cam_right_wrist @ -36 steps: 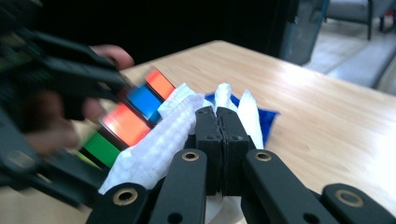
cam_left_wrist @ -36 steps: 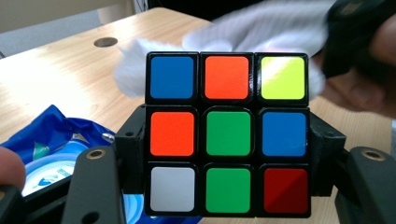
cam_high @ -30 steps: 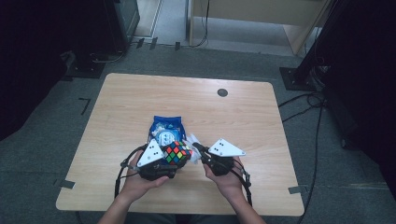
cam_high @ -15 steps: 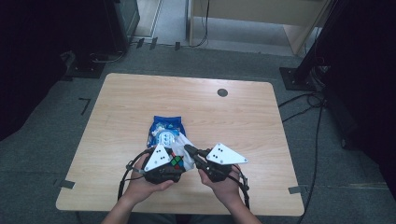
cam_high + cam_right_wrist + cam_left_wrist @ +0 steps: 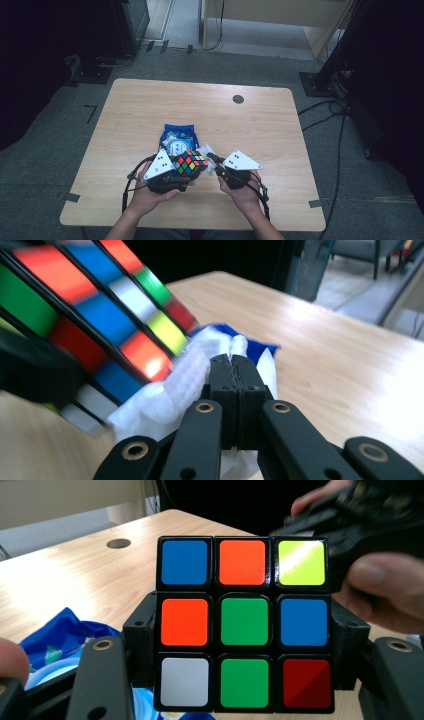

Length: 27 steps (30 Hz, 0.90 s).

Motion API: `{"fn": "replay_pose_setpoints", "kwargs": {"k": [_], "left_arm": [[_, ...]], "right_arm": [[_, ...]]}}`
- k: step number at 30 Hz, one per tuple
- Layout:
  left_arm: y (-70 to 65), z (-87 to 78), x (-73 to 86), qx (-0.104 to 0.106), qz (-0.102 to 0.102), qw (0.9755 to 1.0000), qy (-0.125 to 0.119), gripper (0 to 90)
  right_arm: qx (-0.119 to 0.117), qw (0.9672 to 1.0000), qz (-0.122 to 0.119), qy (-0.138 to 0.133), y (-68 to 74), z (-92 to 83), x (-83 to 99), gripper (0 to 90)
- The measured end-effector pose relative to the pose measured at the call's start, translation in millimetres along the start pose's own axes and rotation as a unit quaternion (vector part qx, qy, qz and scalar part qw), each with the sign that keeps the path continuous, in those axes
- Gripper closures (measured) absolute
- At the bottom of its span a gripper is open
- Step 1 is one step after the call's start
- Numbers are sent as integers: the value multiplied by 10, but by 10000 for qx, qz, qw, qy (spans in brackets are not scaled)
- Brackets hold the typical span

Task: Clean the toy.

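At the near edge of the wooden table, just left of the middle, the left gripper grasps a puzzle cube, its two black jaws pressing on opposite sides of it. In the left gripper view the cube faces the camera with a green square at its centre (blue, orange and yellow run across the top row).

The right gripper sits just right of the cube, with its jaws clenched together. In the right gripper view they meet with no gap, their tips at a crumpled white wipe; whether a fold of the wipe is pinched between them cannot be told. The cube, blurred there, hangs at the left, just above the wipe.

Just beyond the cube, farther from the person, a blue packet lies on the table; the wipe lies beside it, to the right. A small dark round spot marks the far right part of the table.
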State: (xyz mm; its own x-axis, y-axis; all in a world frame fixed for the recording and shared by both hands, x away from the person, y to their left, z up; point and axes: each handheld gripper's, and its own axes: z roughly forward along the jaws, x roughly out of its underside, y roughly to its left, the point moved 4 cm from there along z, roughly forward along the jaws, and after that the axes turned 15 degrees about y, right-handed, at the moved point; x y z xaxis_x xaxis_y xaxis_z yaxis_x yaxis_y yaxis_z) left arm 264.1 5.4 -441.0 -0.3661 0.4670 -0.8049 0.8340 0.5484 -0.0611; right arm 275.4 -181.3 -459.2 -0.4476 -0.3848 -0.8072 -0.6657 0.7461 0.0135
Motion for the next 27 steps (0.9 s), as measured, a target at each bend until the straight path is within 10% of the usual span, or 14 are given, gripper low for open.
{"fn": "replay_pose_setpoints", "kwargs": {"k": [15,27], "left_arm": [[109,56,64,-71,-195,9998,53,340],[114,125,99,-175,-216,9995,128,339]], "right_arm": [[577,9936,891,393,-588,7,225,825],[-260,9904,1357,27,-368,-112,-6,472]]}}
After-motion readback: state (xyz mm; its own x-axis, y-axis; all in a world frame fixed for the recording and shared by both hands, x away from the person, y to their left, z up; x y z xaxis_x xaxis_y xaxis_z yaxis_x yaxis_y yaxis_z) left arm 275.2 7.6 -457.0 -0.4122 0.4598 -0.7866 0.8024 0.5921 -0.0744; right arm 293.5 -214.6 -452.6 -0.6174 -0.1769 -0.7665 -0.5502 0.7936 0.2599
